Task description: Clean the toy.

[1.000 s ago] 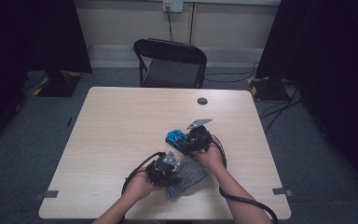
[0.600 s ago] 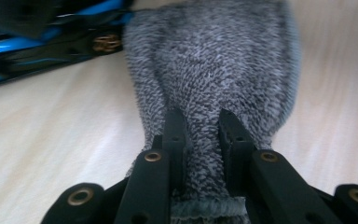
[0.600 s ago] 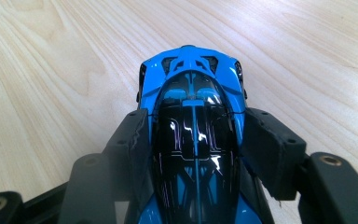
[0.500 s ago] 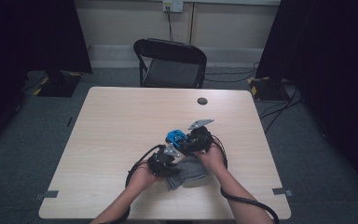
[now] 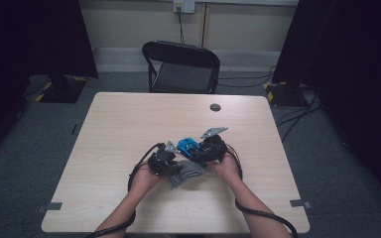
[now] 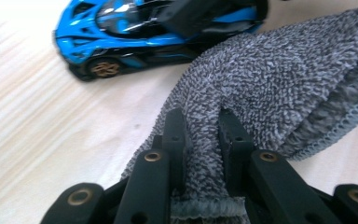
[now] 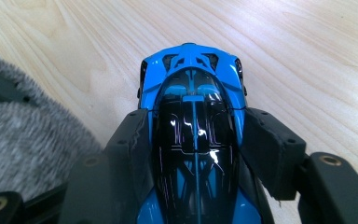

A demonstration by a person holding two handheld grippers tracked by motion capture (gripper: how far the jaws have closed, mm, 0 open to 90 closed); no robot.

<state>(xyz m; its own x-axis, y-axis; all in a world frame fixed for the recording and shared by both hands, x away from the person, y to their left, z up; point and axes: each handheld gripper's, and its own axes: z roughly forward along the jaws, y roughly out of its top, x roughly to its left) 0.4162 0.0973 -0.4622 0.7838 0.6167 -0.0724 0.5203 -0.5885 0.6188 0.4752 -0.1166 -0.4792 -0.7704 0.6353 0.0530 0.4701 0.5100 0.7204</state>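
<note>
You are keeping everything near the toy car (image 5: 189, 147), which is sitting on the table (image 5: 129, 124). The cloth (image 5: 186, 172) is lying just in front of the car, toward you. The round disc (image 5: 215, 107) is lying well behind it, and the chair (image 5: 181, 67) is standing farther behind.

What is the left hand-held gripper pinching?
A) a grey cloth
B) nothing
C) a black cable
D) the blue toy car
A: in the left gripper view the left hand-held gripper has its jaws closed on a fold of the grey cloth, beside the blue toy car.
</note>
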